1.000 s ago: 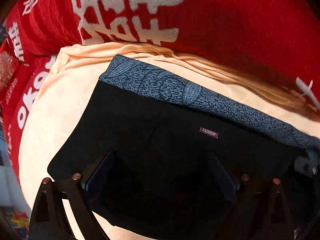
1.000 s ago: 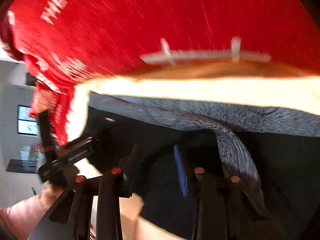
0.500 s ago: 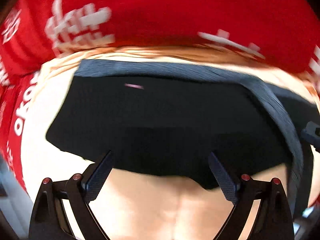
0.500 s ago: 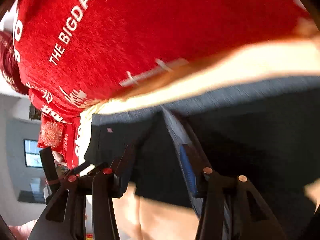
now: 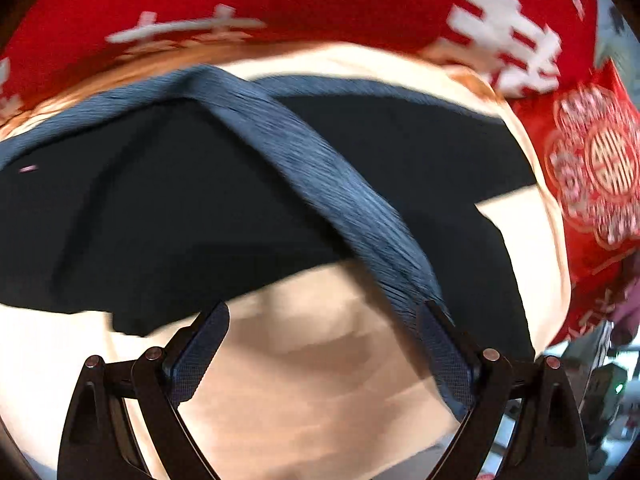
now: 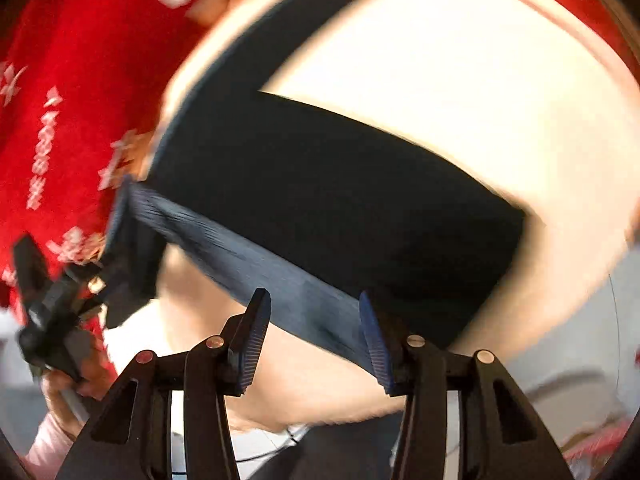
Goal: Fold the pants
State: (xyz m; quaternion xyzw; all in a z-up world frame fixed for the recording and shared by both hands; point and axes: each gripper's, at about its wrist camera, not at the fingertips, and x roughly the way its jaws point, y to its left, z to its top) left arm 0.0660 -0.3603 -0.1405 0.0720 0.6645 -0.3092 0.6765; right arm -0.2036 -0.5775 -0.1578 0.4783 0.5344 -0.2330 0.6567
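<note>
Pants [image 5: 192, 208], black, spread across cream sheet [image 5: 320, 380]. Grey waistband [image 5: 344, 200] runs diagonally from far left toward right finger of left gripper [image 5: 324, 354], spread wide, empty. Right gripper [image 6: 312, 340] parted, waistband [image 6: 256, 268] crossing between its fingers, unclamped.

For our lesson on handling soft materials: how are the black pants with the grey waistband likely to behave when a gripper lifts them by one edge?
The black pants will probably flop and drape, since the grey waistband already bends across the cream sheet. They look light: thin fabric lies flat in folds. Lifted at one point, the rest would likely sag, so both the left gripper and right gripper may be needed.
</note>
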